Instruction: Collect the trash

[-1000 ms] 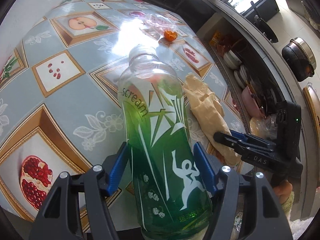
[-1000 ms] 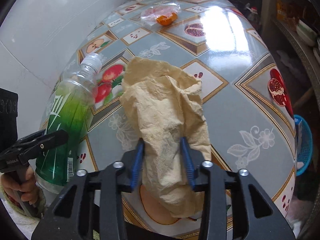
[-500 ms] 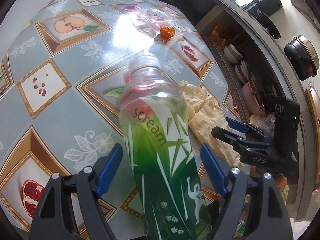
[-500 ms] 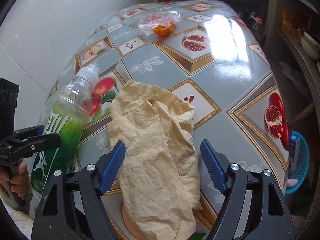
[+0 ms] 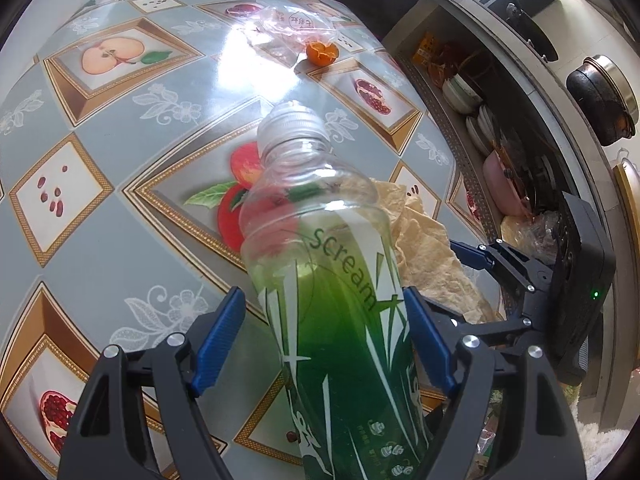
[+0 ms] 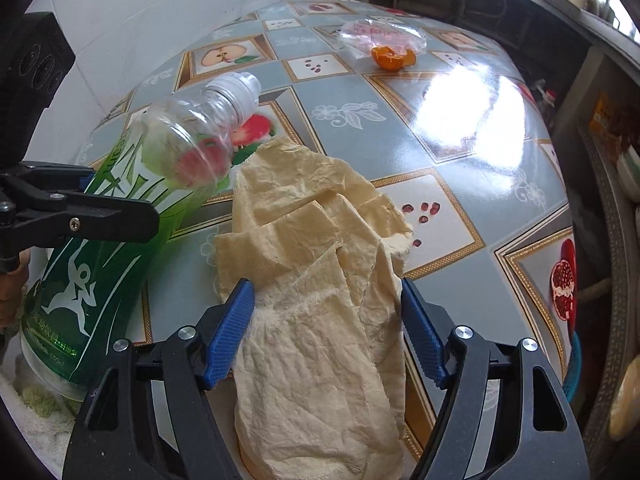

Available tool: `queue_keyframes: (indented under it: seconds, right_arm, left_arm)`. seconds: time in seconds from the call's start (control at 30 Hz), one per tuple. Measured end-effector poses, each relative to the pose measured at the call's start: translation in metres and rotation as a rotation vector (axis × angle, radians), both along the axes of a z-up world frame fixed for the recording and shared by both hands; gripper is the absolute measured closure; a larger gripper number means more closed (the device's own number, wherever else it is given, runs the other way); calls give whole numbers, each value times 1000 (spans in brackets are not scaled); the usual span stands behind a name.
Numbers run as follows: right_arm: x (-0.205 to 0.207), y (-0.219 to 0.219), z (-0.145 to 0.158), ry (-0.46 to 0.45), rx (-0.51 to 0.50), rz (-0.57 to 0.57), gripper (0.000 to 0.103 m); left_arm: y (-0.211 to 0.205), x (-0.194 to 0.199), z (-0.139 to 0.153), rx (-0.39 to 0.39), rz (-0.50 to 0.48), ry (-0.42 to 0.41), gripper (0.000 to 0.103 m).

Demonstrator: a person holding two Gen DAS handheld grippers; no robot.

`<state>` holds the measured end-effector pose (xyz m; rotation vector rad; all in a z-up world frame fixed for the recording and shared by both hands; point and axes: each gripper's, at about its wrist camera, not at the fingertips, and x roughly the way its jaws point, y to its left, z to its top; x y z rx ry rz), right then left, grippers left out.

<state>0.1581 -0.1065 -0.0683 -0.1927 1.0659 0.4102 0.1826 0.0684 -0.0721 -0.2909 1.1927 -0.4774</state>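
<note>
A clear plastic bottle (image 5: 340, 300) with a green label and white cap leans between the jaws of my left gripper (image 5: 322, 300). The left pad stands off it and the right pad is beside its label, so this gripper is open. In the right wrist view the bottle (image 6: 120, 216) tilts with its cap up and to the right, and a left gripper finger (image 6: 80, 208) crosses it. A crumpled beige paper towel (image 6: 312, 240) lies at the table's near edge, between the jaws of my right gripper (image 6: 326, 286). Those jaws are closing, with the pads at the paper's sides.
The table (image 5: 120, 160) has a glossy fruit-print cover. An orange peel (image 6: 392, 57) and a clear plastic bag (image 6: 380, 34) lie at its far end. A white wall (image 6: 140, 8) is on the left, shelves of dishes (image 5: 472, 100) on the right, and a blue basket (image 6: 572, 364) below.
Both grippers let go: the left jaws spread off the bottle, which now leans more, and the right jaws spread off the paper towel, which has slumped wider.
</note>
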Motion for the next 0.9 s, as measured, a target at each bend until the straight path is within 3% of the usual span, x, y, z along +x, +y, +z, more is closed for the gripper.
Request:
queue_keyframes:
  seconds: [0.1, 0.27, 0.37, 0.67, 0.9]
  right_arm:
    - [-4, -1, 2, -2, 3, -1, 45]
    - [-7, -3, 4, -1, 14, -26, 79]
    - [-6, -7, 4, 7, 29, -63, 90]
    - [-3, -14, 4, 18, 68, -120, 94]
    - [-2, -19, 4, 27, 78, -142, 94]
  left_arm:
    - [-3, 1, 0, 9, -12, -2, 26]
    - [-6, 1, -1, 12, -18, -6, 26]
    - [-9, 1, -2, 7, -33, -4, 30]
    - [-12, 0, -2, 10, -20, -17, 36]
    - [-10, -7, 9, 18, -3, -76, 36]
